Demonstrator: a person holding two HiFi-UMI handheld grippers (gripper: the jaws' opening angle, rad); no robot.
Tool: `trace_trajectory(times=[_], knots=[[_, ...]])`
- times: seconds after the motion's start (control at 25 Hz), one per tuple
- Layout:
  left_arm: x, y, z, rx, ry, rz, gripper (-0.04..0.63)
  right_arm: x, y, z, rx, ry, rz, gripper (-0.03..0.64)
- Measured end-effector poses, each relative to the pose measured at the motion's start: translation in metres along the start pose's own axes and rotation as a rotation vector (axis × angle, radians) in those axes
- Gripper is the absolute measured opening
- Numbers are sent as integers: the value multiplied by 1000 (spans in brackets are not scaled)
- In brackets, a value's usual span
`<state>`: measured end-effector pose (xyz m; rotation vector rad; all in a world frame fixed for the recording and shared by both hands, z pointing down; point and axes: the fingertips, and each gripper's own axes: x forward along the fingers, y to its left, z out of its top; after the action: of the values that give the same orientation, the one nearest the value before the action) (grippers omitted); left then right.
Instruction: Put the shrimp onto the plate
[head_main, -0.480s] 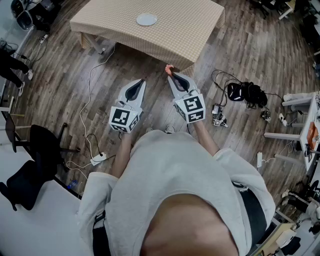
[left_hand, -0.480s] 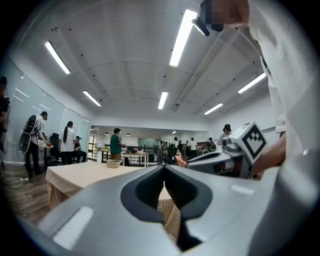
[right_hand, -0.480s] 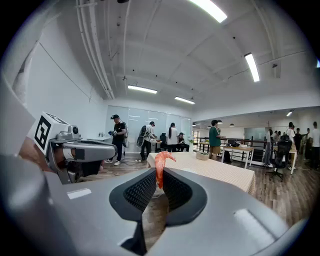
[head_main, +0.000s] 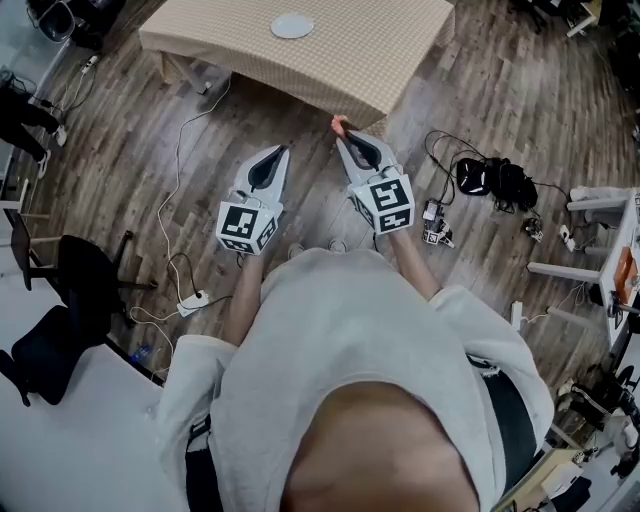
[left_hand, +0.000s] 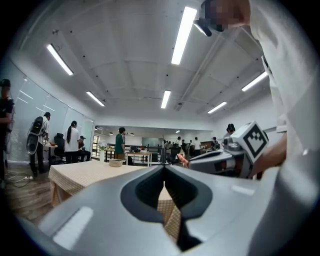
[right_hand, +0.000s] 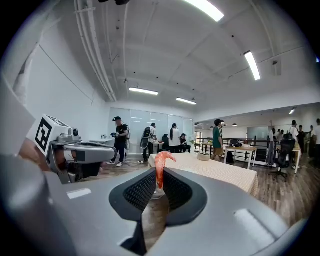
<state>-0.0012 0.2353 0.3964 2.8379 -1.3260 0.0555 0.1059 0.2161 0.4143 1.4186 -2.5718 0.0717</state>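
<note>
- Head view: compared with half a second ago, the bench (head_main: 350, 55) and its white plate (head_main: 291, 25) sit slightly higher in the frame. The 2 grippers have barely shifted against each other. The right gripper (head_main: 340, 128) still carries the orange shrimp (head_main: 337, 122) by the bench's near corner, well apart from the plate.
- Left gripper view: the left gripper (left_hand: 164, 167) has its fingers pressed together with nothing between them. It is idle beside the right one.
- Right gripper view: the fingers (right_hand: 172, 187) pinch the shrimp upright, its curled end poking above them, with the bench beyond. The grip has held, so this is probably the carry stage, with a reach across to the plate still to come.
</note>
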Motion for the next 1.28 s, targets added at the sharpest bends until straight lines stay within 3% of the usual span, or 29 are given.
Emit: trace_trajectory(times=[0.68, 1.28], knots=[[18, -7, -16, -3, 16, 140, 9, -16, -42, -22, 28, -26, 87, 44], [62, 23, -19, 2, -1, 83, 9, 23, -60, -15, 51, -58, 106, 44]])
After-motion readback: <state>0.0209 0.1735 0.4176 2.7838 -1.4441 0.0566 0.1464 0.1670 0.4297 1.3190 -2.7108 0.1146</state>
